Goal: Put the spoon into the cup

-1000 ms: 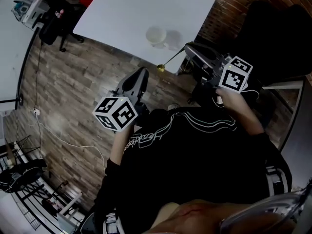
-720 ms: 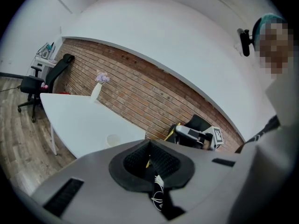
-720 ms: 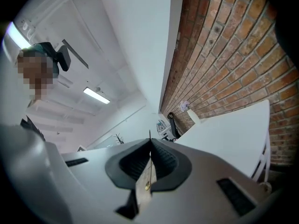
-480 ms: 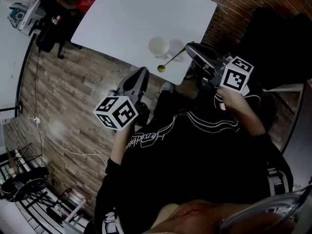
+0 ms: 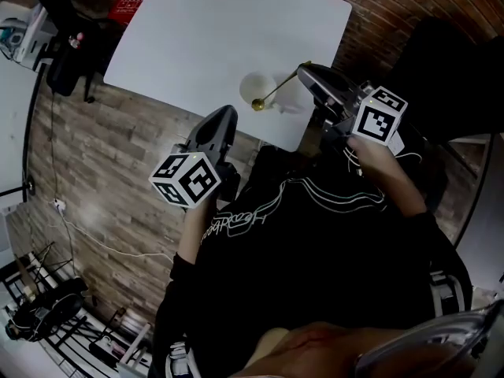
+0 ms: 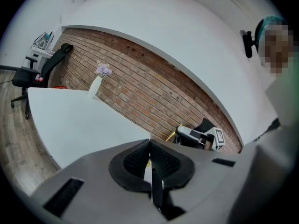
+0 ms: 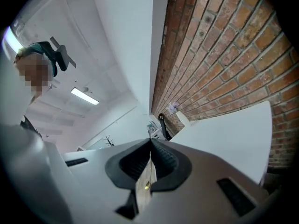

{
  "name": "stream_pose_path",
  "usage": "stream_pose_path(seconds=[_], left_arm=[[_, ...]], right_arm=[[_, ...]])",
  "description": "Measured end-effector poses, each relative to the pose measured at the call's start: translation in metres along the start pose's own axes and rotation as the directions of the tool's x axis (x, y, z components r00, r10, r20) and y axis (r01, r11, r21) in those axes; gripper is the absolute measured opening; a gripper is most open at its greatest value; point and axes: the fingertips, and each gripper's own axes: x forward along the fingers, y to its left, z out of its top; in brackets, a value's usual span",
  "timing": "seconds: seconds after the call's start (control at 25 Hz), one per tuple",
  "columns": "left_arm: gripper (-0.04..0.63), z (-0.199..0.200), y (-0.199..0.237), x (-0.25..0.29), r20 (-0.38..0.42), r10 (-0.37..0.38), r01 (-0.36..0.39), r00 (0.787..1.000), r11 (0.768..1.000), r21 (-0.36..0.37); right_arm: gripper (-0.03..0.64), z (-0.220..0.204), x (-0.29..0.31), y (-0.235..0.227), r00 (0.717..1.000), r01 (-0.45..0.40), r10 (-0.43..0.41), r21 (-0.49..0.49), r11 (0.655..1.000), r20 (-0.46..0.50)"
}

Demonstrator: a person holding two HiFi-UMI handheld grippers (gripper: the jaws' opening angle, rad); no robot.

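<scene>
Pinching the gold spoon (image 5: 277,90) by the far end of its thin handle, the right tongs (image 5: 304,70) are clamped tight on it. The spoon slants down so that its bowl shows right at the near rim of the white cup (image 5: 253,82). Whether the bowl is above the rim or just outside it cannot be told from the head view. The cup stands close to the near edge of the white table (image 5: 205,30). The left tongs (image 5: 227,113) are closed on nothing and held by that edge, apart from the cup, so nothing steadies it. With so long a handle held only at its tip, the spoon could swivel in the grip. The bowl could also catch the rim and tip the light cup, or nudge it toward the edge. A release from too high could let the spoon bounce out.
</scene>
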Motion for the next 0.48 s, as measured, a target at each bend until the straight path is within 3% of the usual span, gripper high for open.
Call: stream_pose_path(seconds=[0.32, 0.48], left_arm=[[0.005, 0.028, 0.052, 0.053, -0.044, 0.012, -0.013, 0.999, 1.0, -0.014], [0.005, 0.037, 0.066, 0.056, -0.066, 0.016, -0.018, 0.998, 0.999, -0.031]], right_arm=[[0.0, 0.008, 0.059, -0.073, 0.999, 0.036, -0.035, 0.052, 0.998, -0.011], [0.0, 0.007, 0.077, -0.082, 0.998, 0.059, -0.058, 0.065, 0.996, -0.026]])
